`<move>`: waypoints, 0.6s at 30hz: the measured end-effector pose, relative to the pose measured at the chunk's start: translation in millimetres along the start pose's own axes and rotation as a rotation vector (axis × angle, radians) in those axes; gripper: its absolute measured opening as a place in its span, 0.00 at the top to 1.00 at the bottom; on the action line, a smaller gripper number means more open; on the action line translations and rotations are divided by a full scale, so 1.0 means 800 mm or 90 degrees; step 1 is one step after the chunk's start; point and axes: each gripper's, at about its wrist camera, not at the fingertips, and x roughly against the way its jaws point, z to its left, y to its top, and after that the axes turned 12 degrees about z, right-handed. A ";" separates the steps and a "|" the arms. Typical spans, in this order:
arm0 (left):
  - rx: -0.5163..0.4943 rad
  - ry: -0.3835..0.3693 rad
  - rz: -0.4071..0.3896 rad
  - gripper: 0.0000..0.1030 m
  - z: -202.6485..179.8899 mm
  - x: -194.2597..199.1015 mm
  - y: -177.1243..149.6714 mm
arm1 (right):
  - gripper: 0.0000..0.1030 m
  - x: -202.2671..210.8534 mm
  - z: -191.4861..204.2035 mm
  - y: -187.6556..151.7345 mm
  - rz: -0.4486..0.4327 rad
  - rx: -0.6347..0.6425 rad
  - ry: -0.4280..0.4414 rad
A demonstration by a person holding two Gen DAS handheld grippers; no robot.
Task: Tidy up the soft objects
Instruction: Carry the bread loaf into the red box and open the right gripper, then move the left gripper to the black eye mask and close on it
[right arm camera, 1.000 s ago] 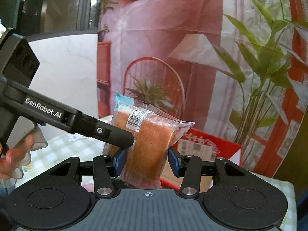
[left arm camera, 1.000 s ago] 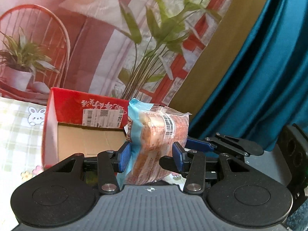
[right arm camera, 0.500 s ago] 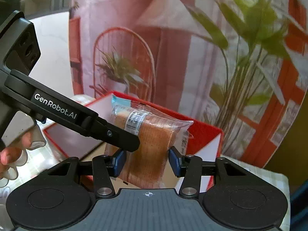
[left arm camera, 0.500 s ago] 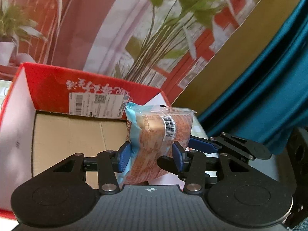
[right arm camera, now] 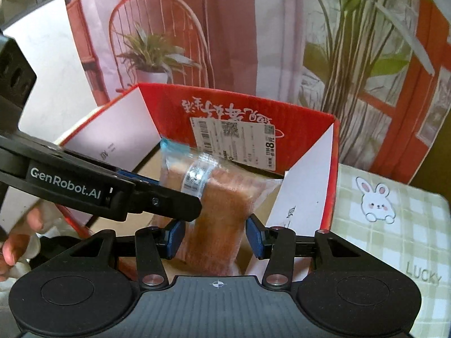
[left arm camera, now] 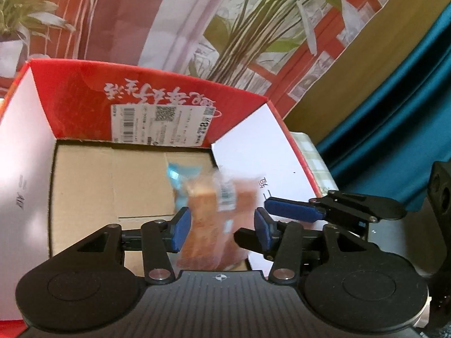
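Bread packet [right arm camera: 217, 211] between jaws, above box [right arm camera: 310, 174]

Worktop: green-checked tablecloth [right arm camera: 400, 242] with rabbit print [right arm camera: 376, 202]; one open red cardboard box [right arm camera: 253, 107] standing on it.

Clearance over the open red box

The red box [left arm camera: 73, 104] is open on top, its cardboard floor [left arm camera: 112, 183] bare to the left. Upright flaps wall all sides. Two bread packets [left arm camera: 214, 219] [right arm camera: 220, 214] and the opposing claw [right arm camera: 118, 194] [left arm camera: 310, 211] crowd the right part.
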 end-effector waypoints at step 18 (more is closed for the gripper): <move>-0.075 0.144 -0.114 0.47 0.004 0.148 -0.111 | 0.55 0.118 0.019 -0.102 -0.162 -0.062 -0.005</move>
